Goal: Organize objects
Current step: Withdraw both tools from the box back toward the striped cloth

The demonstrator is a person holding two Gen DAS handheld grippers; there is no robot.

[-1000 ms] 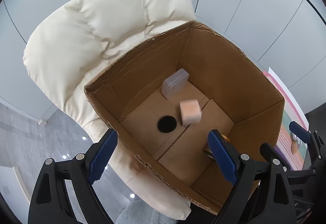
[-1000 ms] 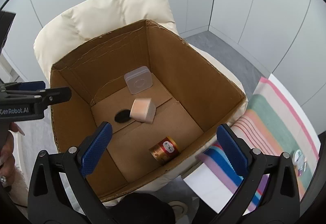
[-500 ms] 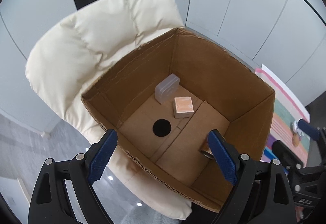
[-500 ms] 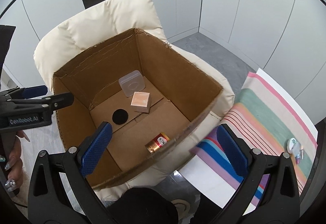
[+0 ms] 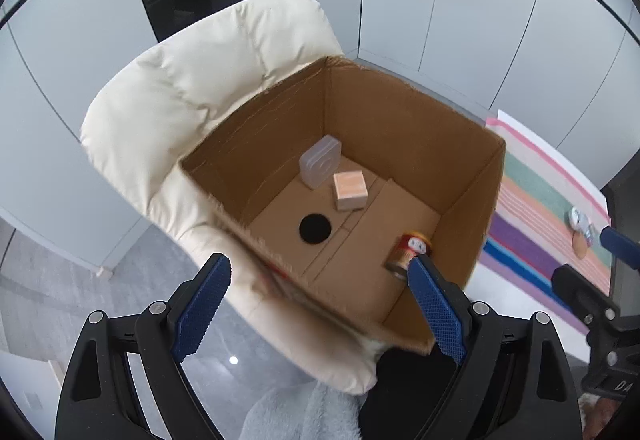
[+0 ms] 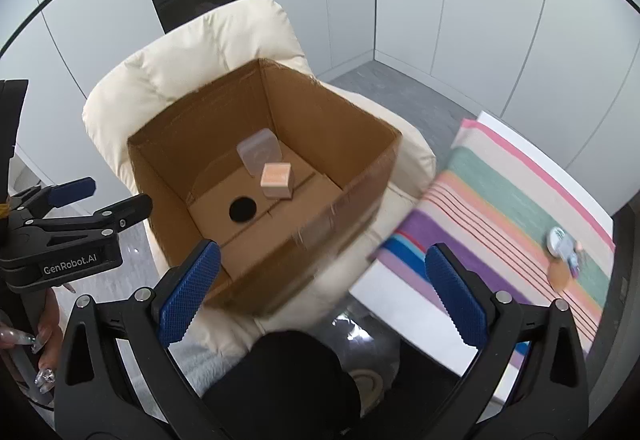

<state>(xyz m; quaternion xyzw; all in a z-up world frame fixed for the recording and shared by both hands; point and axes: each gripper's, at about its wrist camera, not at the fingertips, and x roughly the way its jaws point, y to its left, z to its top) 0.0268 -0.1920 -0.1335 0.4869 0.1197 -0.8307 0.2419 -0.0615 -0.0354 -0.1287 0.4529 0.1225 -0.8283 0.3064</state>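
— What's in the cardboard box (image 5: 404, 128)?

— A peach cube (image 5: 350, 190), touching a clear plastic case (image 5: 320, 161) that leans on the back wall; a can (image 5: 408, 250) lies on its side near my left tongs (image 5: 320, 300).

— Anything gripped?

— No. Left and right tongs (image 6: 320, 290) gape wide, empty, above the near rim.

— Around it?

— The box sits on a cream armchair (image 5: 192, 88); a striped cloth (image 6: 500, 208) covers the desk beside it, small items (image 6: 562, 250) on top.

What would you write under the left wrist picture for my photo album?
Open tool above a cardboard box on a cream chair, holding a can, peach cube and clear case.
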